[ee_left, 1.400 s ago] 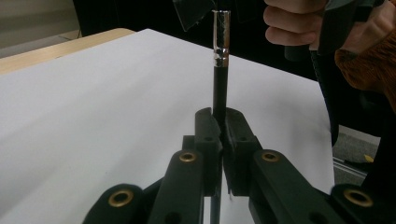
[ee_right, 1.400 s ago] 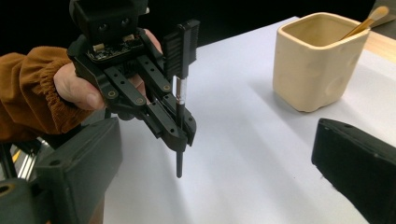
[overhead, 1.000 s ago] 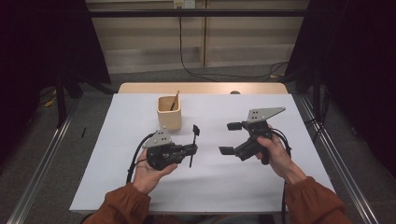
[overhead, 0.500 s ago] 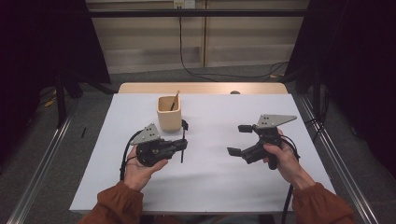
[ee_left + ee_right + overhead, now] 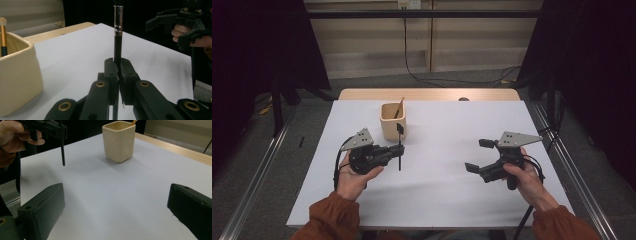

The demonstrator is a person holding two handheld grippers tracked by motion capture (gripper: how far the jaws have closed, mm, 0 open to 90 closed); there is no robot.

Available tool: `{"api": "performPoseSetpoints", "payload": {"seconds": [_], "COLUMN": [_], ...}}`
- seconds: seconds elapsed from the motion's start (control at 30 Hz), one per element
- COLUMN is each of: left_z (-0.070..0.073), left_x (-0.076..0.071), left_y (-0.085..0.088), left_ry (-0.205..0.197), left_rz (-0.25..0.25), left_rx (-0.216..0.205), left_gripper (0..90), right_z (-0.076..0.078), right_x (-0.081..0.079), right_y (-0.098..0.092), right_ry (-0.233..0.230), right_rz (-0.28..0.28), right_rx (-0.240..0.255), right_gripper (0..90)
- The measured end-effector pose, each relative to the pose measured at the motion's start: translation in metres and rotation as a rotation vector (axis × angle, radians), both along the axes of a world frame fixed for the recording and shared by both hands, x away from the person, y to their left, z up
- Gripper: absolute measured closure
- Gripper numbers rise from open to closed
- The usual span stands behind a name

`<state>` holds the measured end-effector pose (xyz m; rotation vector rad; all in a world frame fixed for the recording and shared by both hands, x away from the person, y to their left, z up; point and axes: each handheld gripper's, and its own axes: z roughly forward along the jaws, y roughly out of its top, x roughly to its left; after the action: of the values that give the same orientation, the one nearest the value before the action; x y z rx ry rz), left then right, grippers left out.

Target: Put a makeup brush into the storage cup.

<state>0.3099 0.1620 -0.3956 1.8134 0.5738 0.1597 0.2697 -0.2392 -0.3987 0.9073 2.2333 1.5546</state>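
Jaws tight around black brush (image 5: 117, 47)

**Hands drawn apart, brush carried to the cup**

My left gripper (image 5: 399, 148) has moved leftward and away from me since a second ago, carrying the brush (image 5: 399, 145) with it; the brush now stands just in front of the cup (image 5: 392, 121), where before it was well to the cup's right. My right gripper (image 5: 479, 155) has swung out toward the table's right side and come nearer to me. Its jaws are spread wider than before. The gap between my two grippers has grown from small to wide.
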Motion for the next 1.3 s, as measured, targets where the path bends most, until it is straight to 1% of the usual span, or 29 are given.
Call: {"api": "performPoseSetpoints", "payload": {"seconds": [0.03, 0.13, 0.17, 0.27, 0.4, 0.47, 0.53, 0.57, 0.67, 0.7, 0.73, 0.87, 1.0, 1.1, 1.17, 1.23, 1.27, 1.3], "left_z": [0.001, 0.006, 0.007, 0.009, 0.011, 0.013, 0.014, 0.015, 0.018, 0.019, 0.020, 0.028, 0.034, 0.040, 0.043, 0.047, 0.048, 0.050], "left_x": [0.000, 0.003, 0.004, 0.007, 0.011, 0.013, 0.014, 0.015, 0.018, 0.019, 0.019, 0.024, 0.028, 0.032, 0.035, 0.037, 0.039, 0.039], "left_y": [0.001, 0.004, 0.005, 0.010, 0.015, 0.017, 0.019, 0.020, 0.024, 0.025, 0.026, 0.030, 0.032, 0.034, 0.035, 0.035, 0.035, 0.036], "left_ry": [0.001, -0.011, -0.007, -0.008, -0.007, -0.018, -0.021, -0.024, -0.030, -0.034, -0.029, -0.044, -0.054, -0.062, -0.067, -0.071, -0.076, -0.078], "left_rz": [0.001, 0.012, 0.017, 0.032, 0.046, 0.055, 0.062, 0.070, 0.078, 0.084, 0.086, 0.099, 0.119, 0.129, 0.137, 0.146, 0.149, 0.155], "left_rx": [-0.002, 0.009, 0.003, 0.008, 0.007, 0.025, 0.022, 0.030, 0.017, 0.022, 0.018, 0.015, 0.021, 0.020, 0.017, 0.019, 0.012, 0.017], "left_gripper": [86.0, 85.9, 85.9, 85.9, 86.0, 85.9, 86.0, 86.0, 86.0, 86.0, 85.9, 86.0, 86.0, 86.0, 86.0, 86.0, 85.9, 86.0], "right_z": [-0.001, -0.007, -0.009, -0.012, -0.015, -0.018, -0.021, -0.023, -0.025, -0.025, -0.025, -0.026, -0.028, -0.029, -0.030, -0.031, -0.031, -0.032], "right_x": [-0.001, -0.006, -0.008, -0.013, -0.020, -0.023, -0.026, -0.028, -0.033, -0.033, -0.035, -0.038, -0.043, -0.047, -0.049, -0.052, -0.053, -0.054], "right_y": [-0.002, -0.006, -0.008, -0.012, -0.016, -0.017, -0.017, -0.017, -0.018, -0.018, -0.019, -0.022, -0.023, -0.025, -0.027, -0.028, -0.029, -0.029], "right_ry": [-0.004, 0.005, 0.009, 0.008, 0.003, -0.001, 0.003, 0.002, -0.005, -0.013, -0.019, -0.041, -0.047, -0.062, -0.071, -0.074, -0.073, -0.073], "right_rz": [-0.010, -0.025, -0.032, -0.046, -0.084, -0.111, -0.129, -0.140, -0.162, -0.166, -0.178, -0.213, -0.225, -0.259, -0.279, -0.283, -0.286, -0.289], "right_rx": [0.011, 0.001, -0.002, -0.006, -0.003, -0.007, -0.011, -0.016, -0.012, -0.011, -0.007, -0.001, 0.002, 0.004, 0.014, 0.016, 0.017, 0.016], "right_gripper": [0.8, 0.7, 0.7, 0.8, 0.8, 0.9, 0.8, 1.0, 0.7, 0.7, 0.2, 0.0, 0.0, 0.1, 0.5, 0.2, 0.3, 0.3]}}
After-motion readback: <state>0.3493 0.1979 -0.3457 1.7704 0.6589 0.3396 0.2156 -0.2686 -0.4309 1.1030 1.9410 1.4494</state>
